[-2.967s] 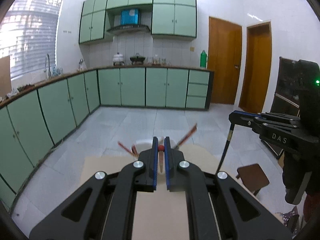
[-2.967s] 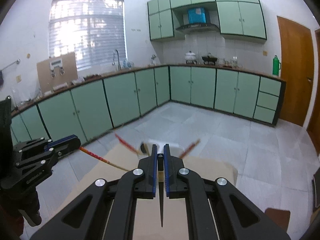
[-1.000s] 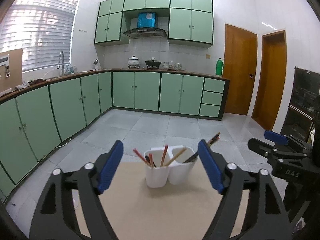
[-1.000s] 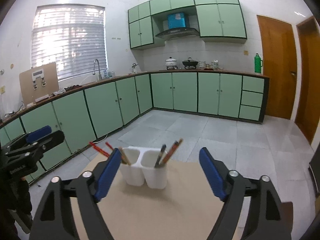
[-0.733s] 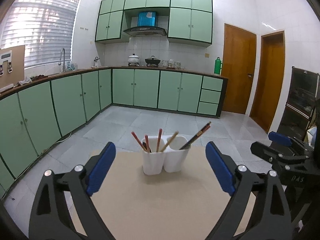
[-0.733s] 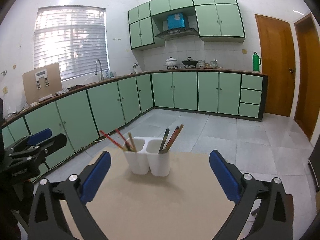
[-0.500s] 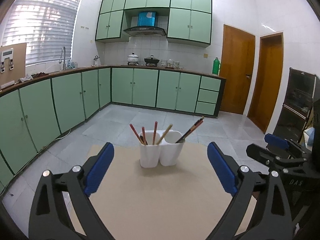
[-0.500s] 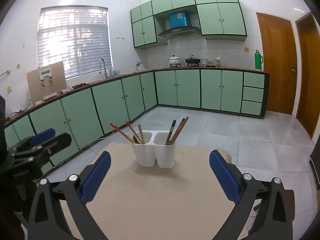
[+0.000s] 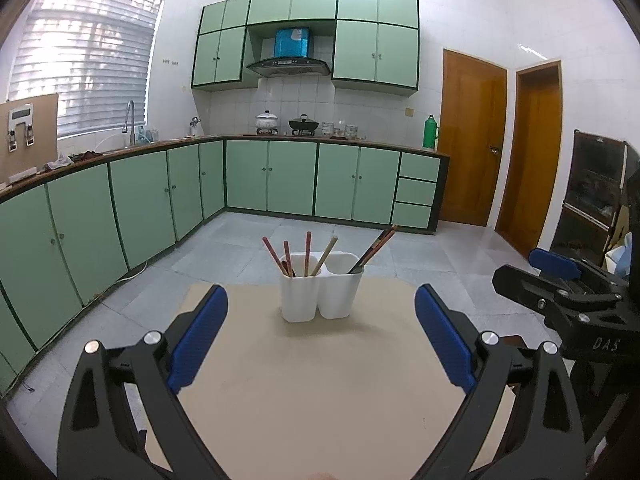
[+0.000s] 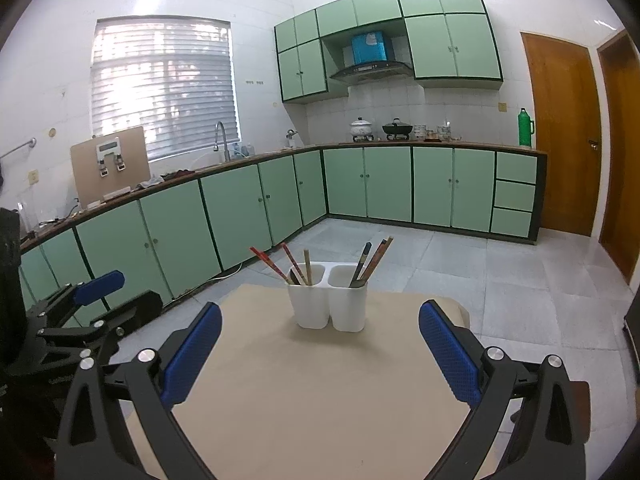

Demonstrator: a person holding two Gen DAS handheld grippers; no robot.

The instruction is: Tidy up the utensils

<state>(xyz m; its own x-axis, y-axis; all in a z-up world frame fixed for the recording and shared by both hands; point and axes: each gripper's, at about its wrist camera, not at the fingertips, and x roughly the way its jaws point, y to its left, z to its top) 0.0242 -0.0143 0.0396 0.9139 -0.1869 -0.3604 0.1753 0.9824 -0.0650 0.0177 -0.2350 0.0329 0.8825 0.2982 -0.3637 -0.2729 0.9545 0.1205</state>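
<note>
A white two-cup utensil holder [image 9: 321,293] stands upright near the far edge of a tan table [image 9: 320,392]. Its left cup holds four chopsticks [image 9: 307,253], the right cup two [image 9: 373,249], all leaning tips-down, handles fanning upward. Left gripper [image 9: 321,344] and right gripper [image 10: 320,354] hover nearer, both spread wide, empty.

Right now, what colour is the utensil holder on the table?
White; the utensil holder shows best in the left wrist view.
</note>
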